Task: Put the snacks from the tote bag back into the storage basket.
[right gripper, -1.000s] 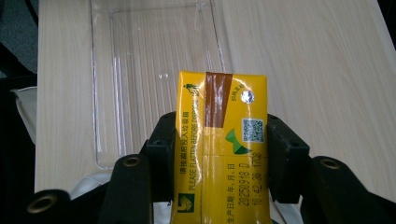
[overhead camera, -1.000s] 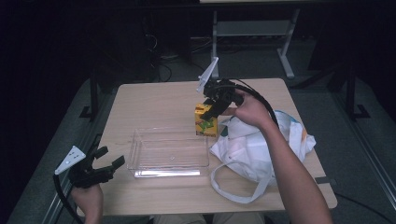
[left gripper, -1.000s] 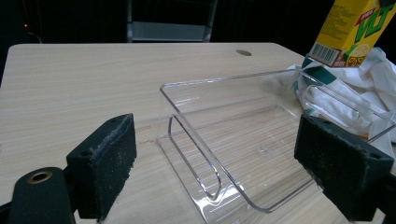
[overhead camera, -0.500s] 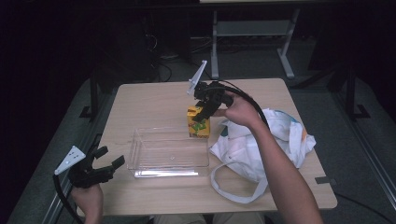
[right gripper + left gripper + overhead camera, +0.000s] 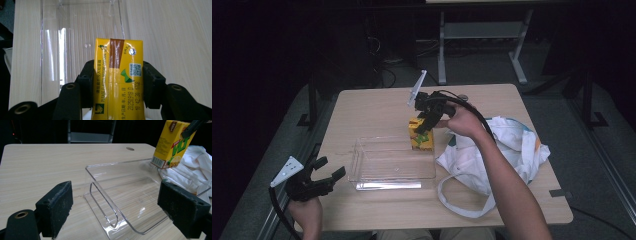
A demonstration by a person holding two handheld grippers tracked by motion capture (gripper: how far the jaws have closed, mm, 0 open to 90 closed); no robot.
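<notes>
While I watched the high view, the right gripper (image 5: 426, 120) was clamped on the yellow VLT drink carton (image 5: 420, 135), both pads squeezing its sides near the top. Carton hung upright over the far right corner of the clear plastic tray (image 5: 362, 165); couldn't tell if its base touched the rim. From the right gripper view the carton (image 5: 117, 80) blocked most of the tray (image 5: 50, 50) beneath. White cloth bag (image 5: 507, 150) lay crumpled just right of the tray, its strap looping toward the near table edge, under my right forearm. Left gripper (image 5: 324, 172) sat released at the near left corner of the wooden table (image 5: 372, 110), jaws spread wide, aimed at the tray's left wall (image 5: 100, 195), nothing between them.
</notes>
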